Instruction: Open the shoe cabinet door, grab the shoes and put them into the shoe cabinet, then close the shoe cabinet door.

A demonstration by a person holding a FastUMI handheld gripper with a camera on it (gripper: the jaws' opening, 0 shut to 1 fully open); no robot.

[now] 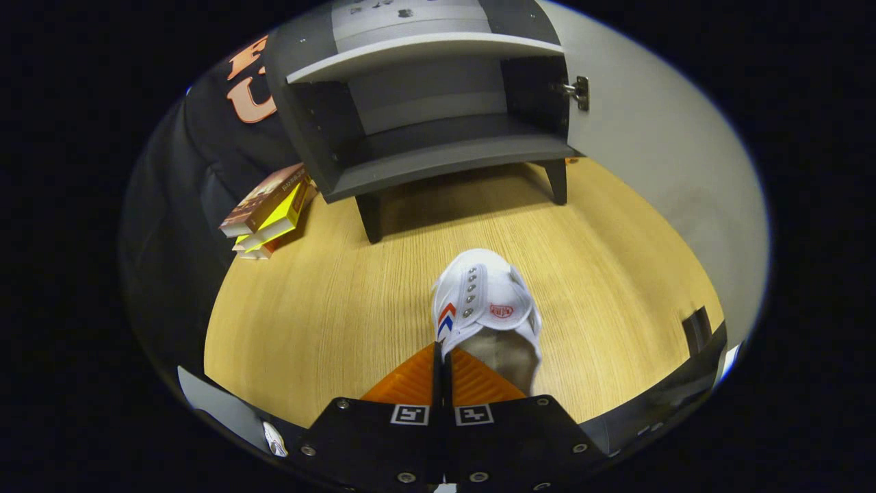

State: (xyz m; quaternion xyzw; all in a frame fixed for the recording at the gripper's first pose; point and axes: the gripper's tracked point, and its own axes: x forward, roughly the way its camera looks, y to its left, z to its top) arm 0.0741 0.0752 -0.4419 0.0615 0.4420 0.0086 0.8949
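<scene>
I have the gripper (443, 366) pinched nearly closed, its jaws clamped on the edge of a small white canvas shoe with metal eyelets (487, 305), which hangs over the pale wood-grain counter (328, 322). The dark grey shoe cabinet on short legs (438, 147) stands well beyond, its white door (657, 171) already swung open and the shelves bare. I reckon carrying the shoe in and shutting the door remain. A stack of books (270, 209) lies beside the cabinet.
</scene>
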